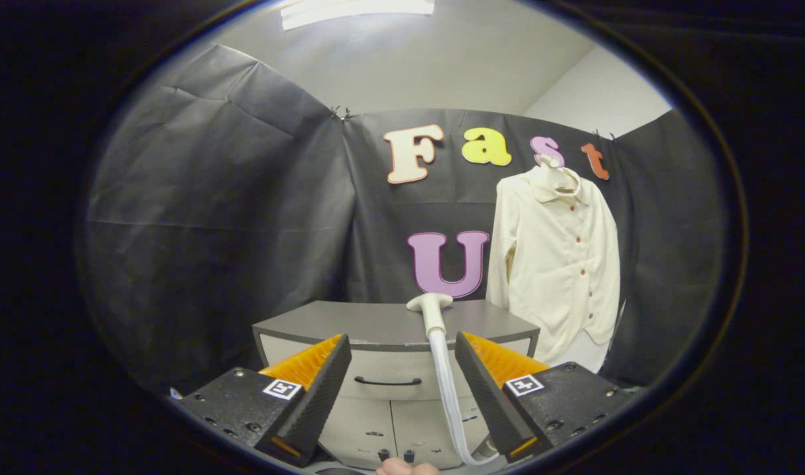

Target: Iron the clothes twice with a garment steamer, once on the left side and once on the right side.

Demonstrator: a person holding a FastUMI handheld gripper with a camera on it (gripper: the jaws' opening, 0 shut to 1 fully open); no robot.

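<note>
A cream button-up shirt [561, 264] hangs on a hanger against the black cloth wall, beyond the fingers and to their right. The white steamer head [431, 310] lies on top of a grey cabinet [350, 323], just ahead of the fingers. Its pale hose [445, 382] runs down past the cabinet front, close beside the right finger. My gripper [402, 359] is open, its fingers wide apart with nothing held between them. The steamer handle sits beyond the gap, nearer the right finger [485, 389].
The grey cabinet has a drawer with a dark handle [388, 381] and lower doors facing me. A fingertip of a person [406, 467] shows below the gap between the fingers. Black cloth walls close in the booth on the left, back and right.
</note>
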